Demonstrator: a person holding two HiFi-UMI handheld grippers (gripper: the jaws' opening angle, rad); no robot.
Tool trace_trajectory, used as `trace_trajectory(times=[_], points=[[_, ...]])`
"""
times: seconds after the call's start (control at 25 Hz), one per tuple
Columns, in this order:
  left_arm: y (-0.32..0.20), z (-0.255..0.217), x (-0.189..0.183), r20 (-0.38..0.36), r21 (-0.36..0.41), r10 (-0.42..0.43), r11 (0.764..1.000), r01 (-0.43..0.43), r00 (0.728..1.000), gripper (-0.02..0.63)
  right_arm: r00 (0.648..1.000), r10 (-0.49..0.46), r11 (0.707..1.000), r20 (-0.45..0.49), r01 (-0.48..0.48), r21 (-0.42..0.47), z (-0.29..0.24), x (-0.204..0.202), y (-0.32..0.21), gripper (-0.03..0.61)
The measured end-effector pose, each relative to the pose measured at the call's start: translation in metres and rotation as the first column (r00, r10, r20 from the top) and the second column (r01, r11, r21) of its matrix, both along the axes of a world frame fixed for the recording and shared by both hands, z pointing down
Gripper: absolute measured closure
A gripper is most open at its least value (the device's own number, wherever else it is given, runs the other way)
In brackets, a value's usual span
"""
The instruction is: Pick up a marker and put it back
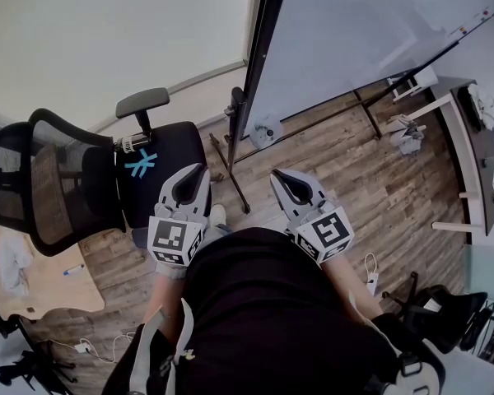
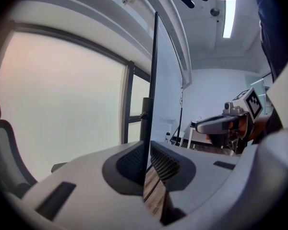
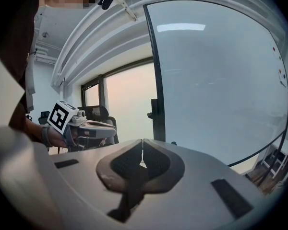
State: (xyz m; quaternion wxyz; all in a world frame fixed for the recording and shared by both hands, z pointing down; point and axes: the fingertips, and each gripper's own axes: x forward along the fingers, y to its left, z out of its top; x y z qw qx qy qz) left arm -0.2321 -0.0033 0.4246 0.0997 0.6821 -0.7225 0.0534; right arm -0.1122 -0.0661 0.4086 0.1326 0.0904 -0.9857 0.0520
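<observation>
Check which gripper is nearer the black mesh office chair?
Left. The left gripper, jaws shut, overlaps the black mesh office chair at its seat edge in the head view. The right gripper, also shut, is farther right, beyond the black whiteboard stand leg.

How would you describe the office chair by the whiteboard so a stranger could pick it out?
Start at the big whiteboard on its black stand. Left of the stand in the head view, on the wood floor, is a black office chair with a mesh back and armrests. What marks it out is the light blue star-like mark on its seat.
</observation>
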Motion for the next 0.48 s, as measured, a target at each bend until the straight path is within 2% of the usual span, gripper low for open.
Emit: trace_trajectory(times=[0.48], points=[[-0.0063,0.0004,0.0007,-0.003,0.002,0.004,1.000,-0.004,1.000,0.565,1.000,0.017,1.000,-0.003,-0.017,0.002,-0.0001,0.0074,-0.0055,0.563]])
